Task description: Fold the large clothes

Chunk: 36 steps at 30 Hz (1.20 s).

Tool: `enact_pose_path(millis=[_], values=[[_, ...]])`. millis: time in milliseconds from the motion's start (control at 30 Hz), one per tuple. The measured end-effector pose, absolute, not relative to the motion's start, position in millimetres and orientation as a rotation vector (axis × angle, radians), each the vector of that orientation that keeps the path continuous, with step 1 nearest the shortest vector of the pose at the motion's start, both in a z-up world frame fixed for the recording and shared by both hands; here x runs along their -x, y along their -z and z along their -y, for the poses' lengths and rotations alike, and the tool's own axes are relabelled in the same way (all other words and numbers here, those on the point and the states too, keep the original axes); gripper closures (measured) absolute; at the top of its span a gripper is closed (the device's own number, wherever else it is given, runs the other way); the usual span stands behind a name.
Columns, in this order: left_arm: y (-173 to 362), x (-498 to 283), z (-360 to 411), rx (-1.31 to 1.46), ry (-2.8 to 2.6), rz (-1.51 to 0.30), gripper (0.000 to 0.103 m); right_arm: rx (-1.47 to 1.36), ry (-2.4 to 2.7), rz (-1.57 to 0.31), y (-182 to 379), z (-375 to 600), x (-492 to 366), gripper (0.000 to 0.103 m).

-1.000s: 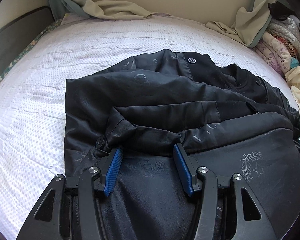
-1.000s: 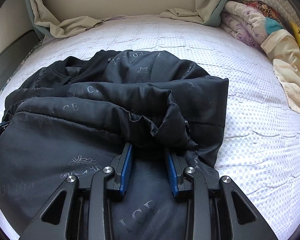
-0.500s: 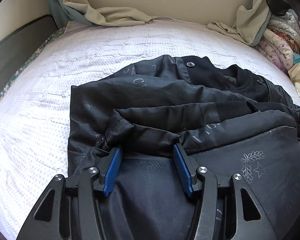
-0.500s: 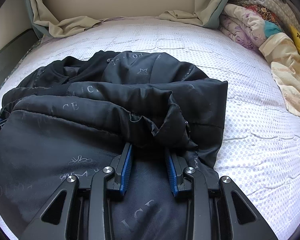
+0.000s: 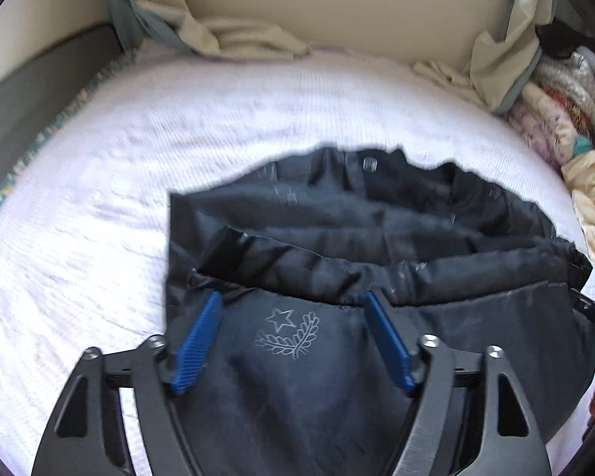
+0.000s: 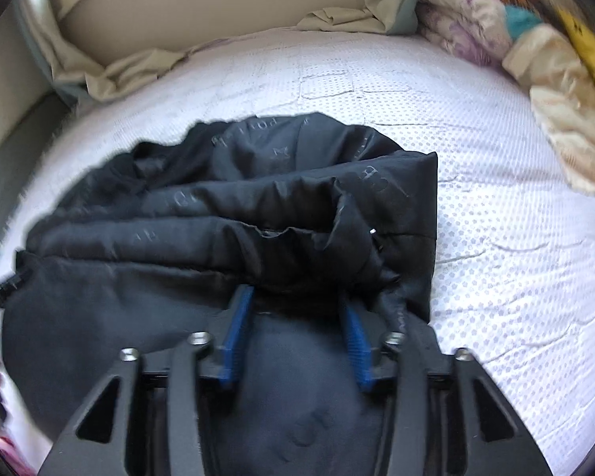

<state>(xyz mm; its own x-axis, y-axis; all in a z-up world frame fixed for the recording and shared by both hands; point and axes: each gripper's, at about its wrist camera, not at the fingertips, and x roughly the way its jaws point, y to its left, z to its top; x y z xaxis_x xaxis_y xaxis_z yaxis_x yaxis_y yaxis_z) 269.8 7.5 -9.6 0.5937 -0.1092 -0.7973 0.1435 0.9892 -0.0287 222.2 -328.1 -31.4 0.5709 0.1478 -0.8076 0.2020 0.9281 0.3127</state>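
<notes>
A black jacket with pale printed lettering and a star-and-leaf emblem lies folded over on the white mattress. My left gripper hovers over its near left part, jaws opening, blue pads wide apart; the rolled fold edge lies just past the tips and no cloth is pinched. In the right wrist view the jacket fills the middle. My right gripper stands over its near right part, jaws opening, the bunched fold just ahead of the pads and not pressed by them.
Crumpled beige sheets lie along the headboard wall. A pile of patterned bedding rises at the right side of the mattress. A dark bed frame rail runs along the left.
Both grippers opened and let go of the jacket's fold, then rose. The folded edge now rests on the jacket ahead of the pads. The views are blurred by motion.
</notes>
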Motion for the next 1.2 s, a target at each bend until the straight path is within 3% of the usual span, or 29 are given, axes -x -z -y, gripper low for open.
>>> enact_pose_path(millis=[233, 333, 533, 633, 833, 967, 1200], values=[[-26, -228, 23, -0.080, 0.258, -0.820, 0.015, -0.249, -0.039, -0.773, -34, 290, -189, 0.042], [-20, -211, 50, -0.133, 0.346, -0.836, 0.013, -0.227, -0.116, -0.788, -30, 264, -186, 0.043], [42, -222, 70, -0.246, 0.291, -0.968, 0.011, -0.032, -0.103, -0.917, 19, 219, -196, 0.042], [56, -231, 62, -0.211, 0.273, -0.996, 0.002, -0.032, -0.109, -0.933, 33, 220, -195, 0.042], [35, -232, 51, -0.143, 0.287, -1.013, 0.002, -0.146, -0.147, -0.967, 28, 238, -199, 0.042], [4, -238, 22, -0.053, 0.245, -0.948, 0.004, -0.222, -0.118, -0.861, -4, 263, -194, 0.042], [14, -269, -32, 0.093, 0.067, -0.993, 0.015, -0.296, 0.040, -0.886, 7, 318, -210, 0.077]])
